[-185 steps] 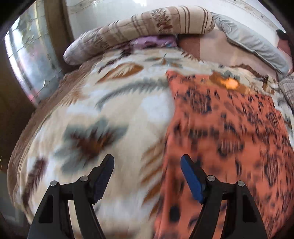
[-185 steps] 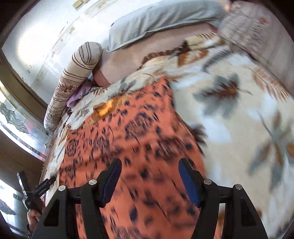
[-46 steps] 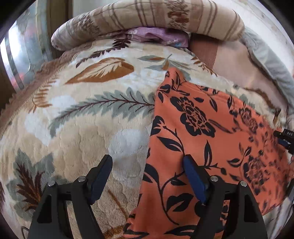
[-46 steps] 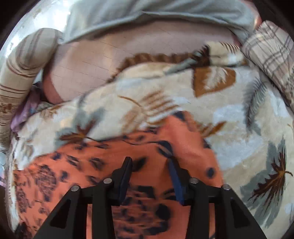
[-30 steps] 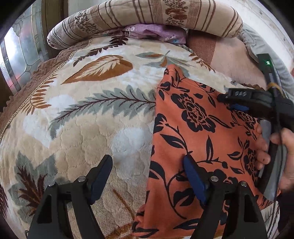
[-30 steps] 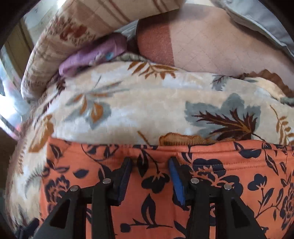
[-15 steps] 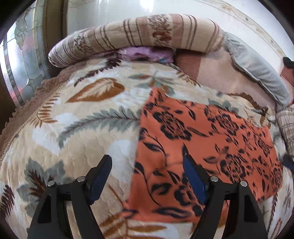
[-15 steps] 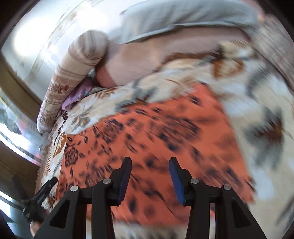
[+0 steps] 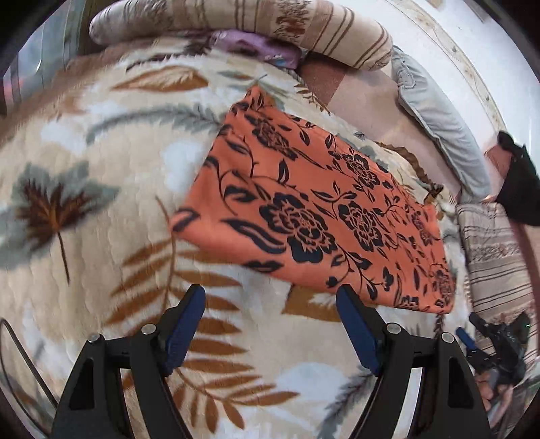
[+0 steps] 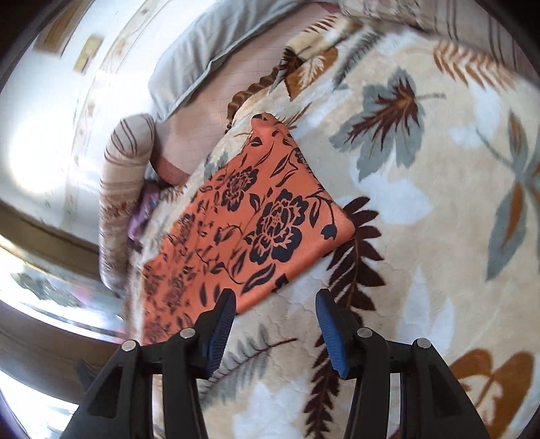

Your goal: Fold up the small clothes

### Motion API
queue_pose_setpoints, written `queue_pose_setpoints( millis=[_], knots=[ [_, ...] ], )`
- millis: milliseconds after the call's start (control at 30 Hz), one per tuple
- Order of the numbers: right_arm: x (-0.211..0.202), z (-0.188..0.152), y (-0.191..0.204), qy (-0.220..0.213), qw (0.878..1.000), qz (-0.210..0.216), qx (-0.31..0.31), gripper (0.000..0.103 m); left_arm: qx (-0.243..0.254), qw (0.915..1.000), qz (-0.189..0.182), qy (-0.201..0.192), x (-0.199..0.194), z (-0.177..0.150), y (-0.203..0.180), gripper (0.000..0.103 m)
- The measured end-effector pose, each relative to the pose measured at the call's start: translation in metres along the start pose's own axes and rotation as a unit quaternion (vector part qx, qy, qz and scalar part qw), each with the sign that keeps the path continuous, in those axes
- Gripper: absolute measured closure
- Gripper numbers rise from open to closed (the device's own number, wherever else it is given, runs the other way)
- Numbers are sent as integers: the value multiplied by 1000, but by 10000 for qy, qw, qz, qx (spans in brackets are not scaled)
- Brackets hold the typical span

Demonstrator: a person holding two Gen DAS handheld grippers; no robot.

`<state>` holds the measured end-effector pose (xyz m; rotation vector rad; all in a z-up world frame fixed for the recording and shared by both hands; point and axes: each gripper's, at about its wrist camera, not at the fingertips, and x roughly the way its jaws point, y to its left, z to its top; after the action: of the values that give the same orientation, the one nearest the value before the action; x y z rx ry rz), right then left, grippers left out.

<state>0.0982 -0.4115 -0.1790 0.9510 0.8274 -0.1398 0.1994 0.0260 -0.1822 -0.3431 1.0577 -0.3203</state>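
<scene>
The cloth [image 9: 314, 216], orange with black flowers, is lying flat on the blanket [image 9: 101, 189] as a neat oblong, its edges looking doubled, so I am judging that at least one fold is already made and a further fold or a tidying is what is left. The left gripper [image 9: 270, 324] is hovering just short of the cloth's near edge, jaws standing wide apart with nothing between them. The right gripper [image 10: 275, 324] is hanging by the near corner, jaws having just been opening, and only blanket is showing between them; neither is touching the cloth. The left view is taking in the whole cloth, a striped bolster [image 9: 243, 20] and grey pillow [image 9: 438, 114] behind it, and the right gripper in a hand at the lower right. The right view is showing the cloth's far corner turned up slightly, which the left view is not giving.
</scene>
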Motion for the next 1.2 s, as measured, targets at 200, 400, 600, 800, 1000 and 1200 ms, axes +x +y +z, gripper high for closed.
queue_pose_setpoints(
  millis=[200, 400, 600, 800, 1000, 1200],
  knots=[
    [17, 9, -13, 152, 9976, 373, 571, 50, -631, 9978, -195, -51, 3, 6, 18, 23],
    [32, 9, -18, 317, 9958, 388, 769, 50, -1100, 9935, -290, 17, 21, 10, 39, 31],
    [45, 12, -20, 444, 9943, 382, 887, 49, -1399, 9889, -486, -64, 25, 14, 42, 33],
    [58, 13, -22, 590, 9928, 358, 984, 49, -1765, 9818, -659, -259, 30, 22, 46, 25],
    [68, 12, -23, 594, 9923, 313, 1039, 49, -1736, 9807, -632, -636, 44, 34, 40, 26],
    [71, 18, -34, 420, 9888, 447, 1360, 49, -1870, 9776, -531, -809, 50, 34, 47, 61]
  ],
)
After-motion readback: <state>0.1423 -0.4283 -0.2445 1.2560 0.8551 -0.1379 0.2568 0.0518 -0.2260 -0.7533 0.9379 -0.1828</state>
